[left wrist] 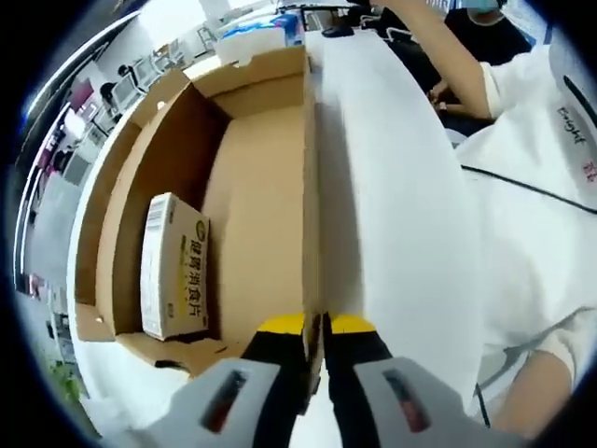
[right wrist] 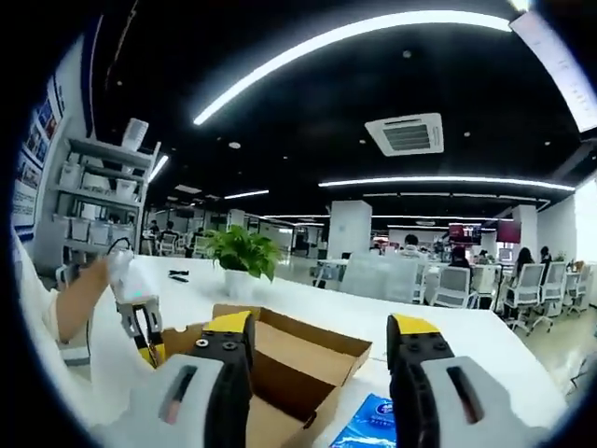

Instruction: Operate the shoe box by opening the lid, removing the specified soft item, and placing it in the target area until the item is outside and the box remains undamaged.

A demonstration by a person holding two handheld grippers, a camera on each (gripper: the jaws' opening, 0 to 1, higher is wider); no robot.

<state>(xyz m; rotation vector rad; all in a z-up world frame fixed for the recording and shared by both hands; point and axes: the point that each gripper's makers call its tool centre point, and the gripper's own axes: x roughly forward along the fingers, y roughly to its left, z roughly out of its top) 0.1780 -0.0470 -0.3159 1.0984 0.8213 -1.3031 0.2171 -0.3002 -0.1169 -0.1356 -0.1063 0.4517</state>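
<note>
1. In the left gripper view, the left hand-held gripper [left wrist: 316, 324] is seen with its yellow-tipped jaws drawn narrow and clamped on the raised edge of the lid [left wrist: 392, 215] of the shoe box [left wrist: 252, 177].
2. The box is shown open on the white tabletop [left wrist: 112, 383]; a small printed carton [left wrist: 173, 268] is seen lying inside, against the box's left wall, near the corner closest to the camera.
3. In the right gripper view, the right hand-held gripper [right wrist: 320, 341] is held wide apart above the open box [right wrist: 289, 359], with nothing between its jaws.
4. A blue packet [right wrist: 368, 422] is seen beside the box, and a potted plant [right wrist: 242, 252] farther back on the tabletop [right wrist: 448, 327].
</note>
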